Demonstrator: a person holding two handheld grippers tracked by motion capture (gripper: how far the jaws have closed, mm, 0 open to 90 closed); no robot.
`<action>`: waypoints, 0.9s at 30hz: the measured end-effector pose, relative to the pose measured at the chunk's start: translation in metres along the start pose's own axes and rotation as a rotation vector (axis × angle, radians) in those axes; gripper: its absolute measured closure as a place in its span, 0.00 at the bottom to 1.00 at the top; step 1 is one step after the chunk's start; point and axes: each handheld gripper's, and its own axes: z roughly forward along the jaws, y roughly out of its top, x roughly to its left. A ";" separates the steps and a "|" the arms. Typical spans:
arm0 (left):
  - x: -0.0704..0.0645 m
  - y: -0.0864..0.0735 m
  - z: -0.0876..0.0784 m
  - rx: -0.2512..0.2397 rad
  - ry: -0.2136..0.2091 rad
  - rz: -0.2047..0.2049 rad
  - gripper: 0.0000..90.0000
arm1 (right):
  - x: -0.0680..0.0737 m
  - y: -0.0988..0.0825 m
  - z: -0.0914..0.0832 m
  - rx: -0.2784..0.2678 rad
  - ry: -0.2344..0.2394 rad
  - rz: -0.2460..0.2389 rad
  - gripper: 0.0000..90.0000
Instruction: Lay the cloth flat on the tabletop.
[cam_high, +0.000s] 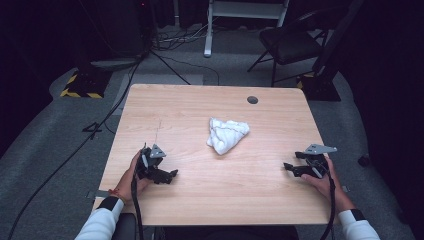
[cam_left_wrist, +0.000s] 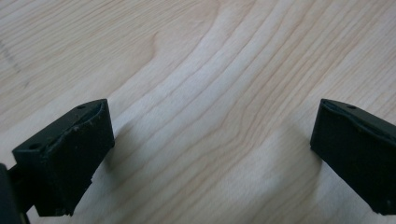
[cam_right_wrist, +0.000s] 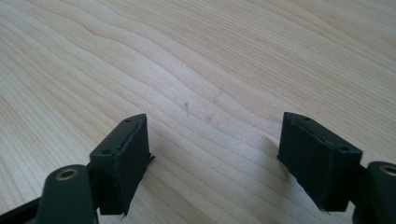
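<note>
Near the middle of the wooden tabletop (cam_high: 200, 200), a bit toward the far side, sits a crumpled white cloth (cam_high: 227, 135), well apart from both grippers. Left gripper (cam_high: 169, 176) rests low on the near-left part of the tabletop, its jaws spread wide with just bare wood grain between them. Right gripper (cam_high: 290, 168) is over on the near-right side, jaws also wide apart and gripping nothing. Each one points inward, roughly toward the other. Past the tabletop there's a black chair (cam_high: 290, 42) on the grey floor.
</note>
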 end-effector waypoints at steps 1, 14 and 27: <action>0.000 0.000 0.000 0.000 0.000 0.000 0.00 | 0.000 0.000 0.000 0.000 0.000 0.000 0.27; -0.005 0.007 0.006 0.000 -0.037 0.051 0.00 | 0.010 0.064 0.010 -0.070 0.052 -0.059 0.43; -0.010 0.012 0.011 0.000 -0.040 0.049 0.00 | 0.080 0.178 0.079 -0.095 0.121 -0.201 0.43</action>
